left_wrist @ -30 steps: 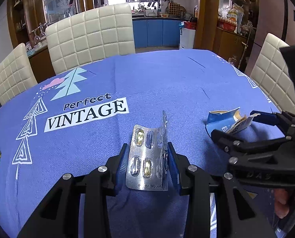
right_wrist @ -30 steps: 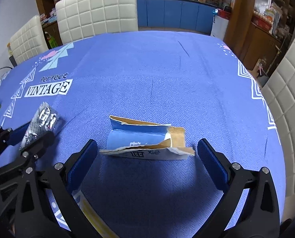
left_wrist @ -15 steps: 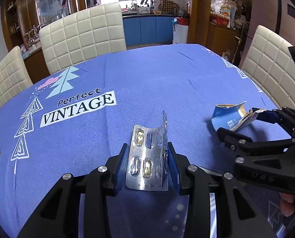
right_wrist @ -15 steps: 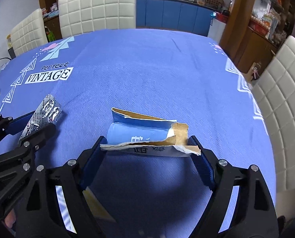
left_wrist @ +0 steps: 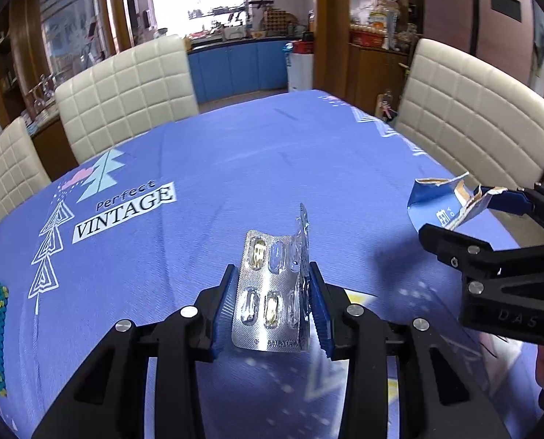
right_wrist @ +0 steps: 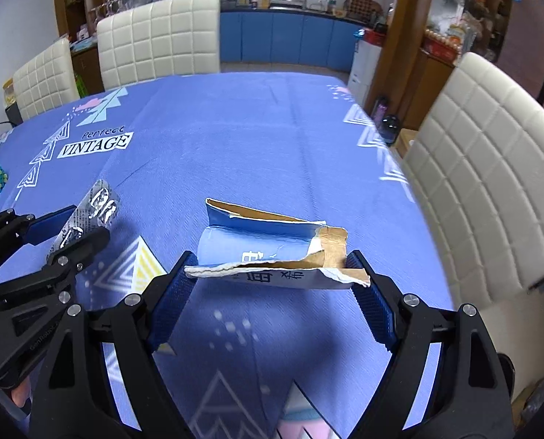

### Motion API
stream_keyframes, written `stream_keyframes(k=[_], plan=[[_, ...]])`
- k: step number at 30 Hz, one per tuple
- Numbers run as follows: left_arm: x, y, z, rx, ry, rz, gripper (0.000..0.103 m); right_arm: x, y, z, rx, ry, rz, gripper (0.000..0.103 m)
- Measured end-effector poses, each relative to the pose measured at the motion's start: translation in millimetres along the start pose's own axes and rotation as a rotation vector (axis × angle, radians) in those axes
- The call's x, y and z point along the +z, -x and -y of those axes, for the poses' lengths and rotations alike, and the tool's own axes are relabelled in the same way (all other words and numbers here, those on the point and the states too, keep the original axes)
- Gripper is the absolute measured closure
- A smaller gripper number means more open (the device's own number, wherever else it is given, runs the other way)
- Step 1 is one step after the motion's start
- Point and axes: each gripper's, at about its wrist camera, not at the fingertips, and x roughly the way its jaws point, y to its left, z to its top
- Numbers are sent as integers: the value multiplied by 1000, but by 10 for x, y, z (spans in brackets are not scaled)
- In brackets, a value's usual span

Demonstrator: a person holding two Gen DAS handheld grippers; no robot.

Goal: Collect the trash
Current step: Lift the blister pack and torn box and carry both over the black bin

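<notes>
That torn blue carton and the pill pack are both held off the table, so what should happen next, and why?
Probably carry both away toward a bin, none of which shows here. The right gripper pinches the torn blue carton end to end, and the left gripper clamps the pill blister pack; both hang clear of the tablecloth.

A torn blue carton (right_wrist: 272,252) was gripped across its width by the right gripper (right_wrist: 272,285) — both blue pads (right_wrist: 372,305) were pressed against its ragged ends, and it was held clear above the blue tablecloth (right_wrist: 235,153). At the left edge, the left gripper (right_wrist: 65,226) was seen clamped on a silver blister pack (right_wrist: 92,212). White quilted chairs (right_wrist: 491,190) were ranged around the table — blue cabinets (right_wrist: 290,42) were visible behind.
</notes>
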Motion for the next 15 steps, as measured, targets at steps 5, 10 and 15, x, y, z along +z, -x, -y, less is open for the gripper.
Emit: stream_keyframes(k=[5, 10, 15], plan=[[-30, 148, 226, -39, -34, 11, 66, -160, 241, 138, -37, -32, 12, 21], [-28, 298, 520, -91, -80, 34, 66, -348, 486, 339, -84, -74, 19, 21], [-53, 441, 832, -141, -131, 55, 66, -539, 702, 560, -126, -125, 27, 21]])
